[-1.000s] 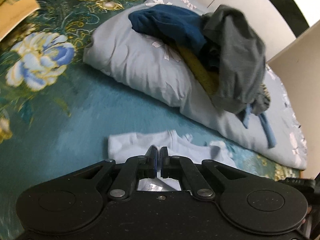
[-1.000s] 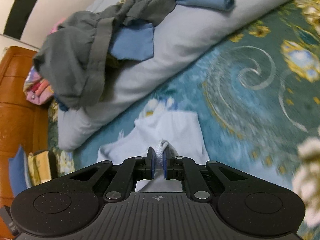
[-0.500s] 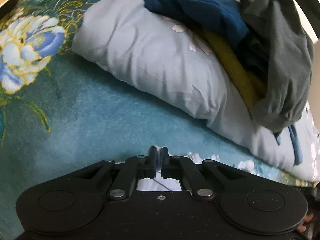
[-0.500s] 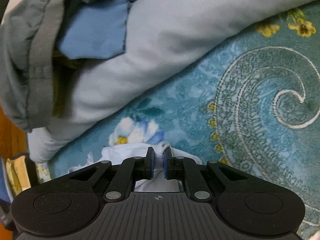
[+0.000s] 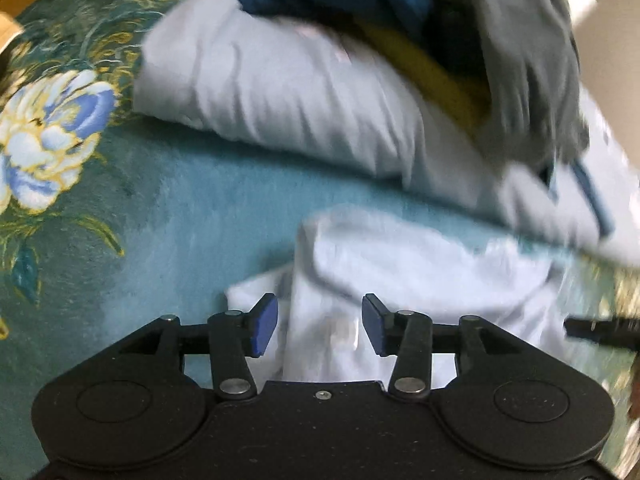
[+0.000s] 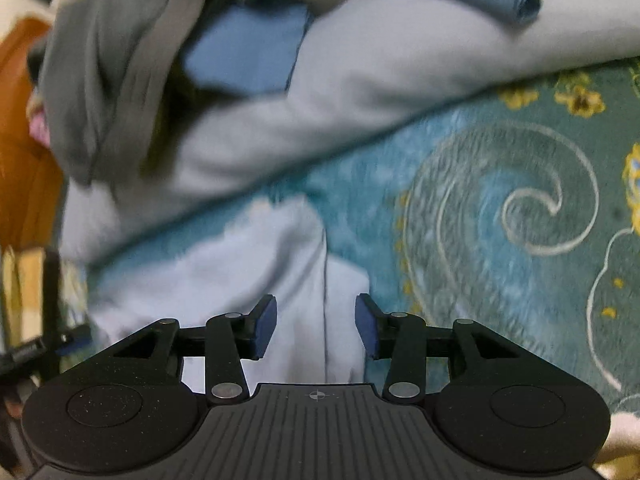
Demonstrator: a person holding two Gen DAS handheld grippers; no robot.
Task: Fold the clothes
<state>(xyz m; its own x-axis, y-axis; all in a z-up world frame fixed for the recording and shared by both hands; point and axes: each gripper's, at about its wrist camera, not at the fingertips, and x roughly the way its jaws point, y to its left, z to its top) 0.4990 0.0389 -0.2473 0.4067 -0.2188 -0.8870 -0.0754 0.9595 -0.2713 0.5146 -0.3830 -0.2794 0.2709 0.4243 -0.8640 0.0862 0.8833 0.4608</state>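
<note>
Pale white garment [image 5: 400, 264], crumpled and partly folded, lying on teal floral bedspread [image 5: 180, 208], just below heaped pillow [image 5: 280, 92]

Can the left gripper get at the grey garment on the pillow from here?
Probably yes. The left gripper, its jaws opening, sits over the white garment; nothing blocks the way up to the grey garment atop the pillow.

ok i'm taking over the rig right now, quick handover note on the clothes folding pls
Left hand-held gripper: jaws opening, pads off the cloth, nothing gripped.
Right hand-held gripper: the same, opening over the garment.
White garment: lying on the teal floral bedspread, with a fold showing and still rumpled.
Unfolded pile: grey garment, blue cloth and others on the pale pillow.
Done: one fold laid, it seems.
Left: tidy or finish the white garment, then the pile.
</note>
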